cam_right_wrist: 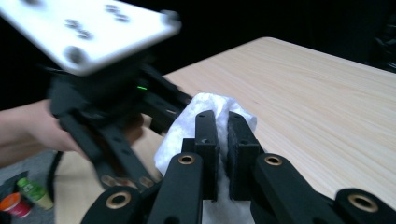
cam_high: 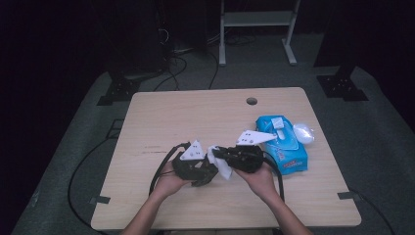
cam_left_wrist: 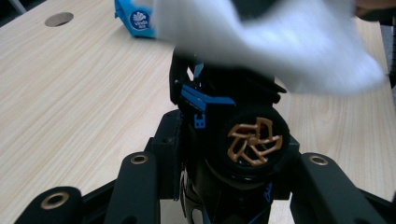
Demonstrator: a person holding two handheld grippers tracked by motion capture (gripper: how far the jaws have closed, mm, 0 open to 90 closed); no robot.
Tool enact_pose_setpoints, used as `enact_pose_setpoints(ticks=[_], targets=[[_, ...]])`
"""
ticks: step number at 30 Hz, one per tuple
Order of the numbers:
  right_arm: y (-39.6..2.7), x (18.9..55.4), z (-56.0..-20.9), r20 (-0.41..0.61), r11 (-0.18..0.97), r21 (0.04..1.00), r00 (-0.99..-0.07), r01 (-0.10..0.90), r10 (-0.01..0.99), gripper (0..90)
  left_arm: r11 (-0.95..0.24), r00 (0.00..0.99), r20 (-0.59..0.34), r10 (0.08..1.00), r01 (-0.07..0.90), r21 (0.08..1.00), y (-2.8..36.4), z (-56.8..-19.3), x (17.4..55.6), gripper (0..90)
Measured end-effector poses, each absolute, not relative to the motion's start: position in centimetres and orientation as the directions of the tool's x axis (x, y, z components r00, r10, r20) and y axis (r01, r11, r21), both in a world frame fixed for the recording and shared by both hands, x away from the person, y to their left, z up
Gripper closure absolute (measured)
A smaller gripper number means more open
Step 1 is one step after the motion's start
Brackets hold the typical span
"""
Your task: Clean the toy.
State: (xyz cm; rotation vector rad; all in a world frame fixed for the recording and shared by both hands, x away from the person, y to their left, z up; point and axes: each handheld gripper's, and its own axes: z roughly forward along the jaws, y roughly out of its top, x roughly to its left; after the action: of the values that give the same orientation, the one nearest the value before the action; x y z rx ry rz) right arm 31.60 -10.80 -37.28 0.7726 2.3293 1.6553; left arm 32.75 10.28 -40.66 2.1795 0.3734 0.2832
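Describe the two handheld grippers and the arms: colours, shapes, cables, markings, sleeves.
Both the left gripper and the right gripper are black, with linkage-style jaws pinned by brass-coloured rivets. Each carries a light grey three-cornered plate dotted with small dark holes, and a black cable trails off toward the table's near edge. The left gripper view shows blue plastic parts and a copper-coloured spoked wheel between its jaws. The forearms are bare; no sleeves visible.

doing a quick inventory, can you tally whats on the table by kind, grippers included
grippers: 2, the left gripper and the right gripper
white wipes pulled out: 1, the wipe, clamped in the right gripper
blue wipe packs: 1, the pack
black devices held in the left gripper: 1, the device
small white objects beside the pack: 1, the white object
total: 6
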Motion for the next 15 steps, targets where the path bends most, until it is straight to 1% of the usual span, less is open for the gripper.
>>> enact_pose_setpoints(ticks=[2,3,4,7,8,10,13,15], targets=[[-10.3,31.4,-37.1,0.152,0.246,0.921,-0.86,0.302,0.487,84.0,-0.561,0.931,0.068,0.36,0.157,0.813,10.3,-40.7,32.7,57.5],[-10.3,31.3,-37.0,0.136,0.254,0.922,-0.859,0.292,0.493,84.0,-0.56,0.931,0.064,0.36,0.161,0.813,10.4,-40.6,32.7,57.5],[-10.5,31.4,-37.0,0.116,0.259,0.924,-0.855,0.279,0.506,84.1,-0.557,0.928,0.065,0.367,0.163,0.814,10.5,-40.6,32.6,57.5],[-11.7,31.9,-37.1,0.069,0.277,0.919,-0.807,0.28,0.586,84.1,-0.542,0.926,0.055,0.373,0.17,0.823,10.9,-40.6,32.7,57.5],[-12.0,32.1,-37.3,0.084,0.276,0.913,-0.799,0.301,0.596,84.1,-0.537,0.927,0.049,0.373,0.173,0.826,11.0,-40.7,32.7,57.5],[-12.0,32.1,-37.7,0.131,0.244,0.914,-0.804,0.325,0.58,84.0,-0.543,0.926,0.05,0.375,0.176,0.821,10.8,-40.8,32.7,57.5],[-11.5,31.8,-37.6,0.136,0.226,0.925,-0.823,0.304,0.552,84.0,-0.518,0.925,0.041,0.377,0.174,0.838,11.1,-40.6,32.7,57.5],[-11.6,32.1,-37.3,0.179,0.193,0.926,-0.829,0.324,0.529,84.1,-0.504,0.923,0.038,0.383,0.175,0.846,11.3,-40.4,32.7,57.5]])
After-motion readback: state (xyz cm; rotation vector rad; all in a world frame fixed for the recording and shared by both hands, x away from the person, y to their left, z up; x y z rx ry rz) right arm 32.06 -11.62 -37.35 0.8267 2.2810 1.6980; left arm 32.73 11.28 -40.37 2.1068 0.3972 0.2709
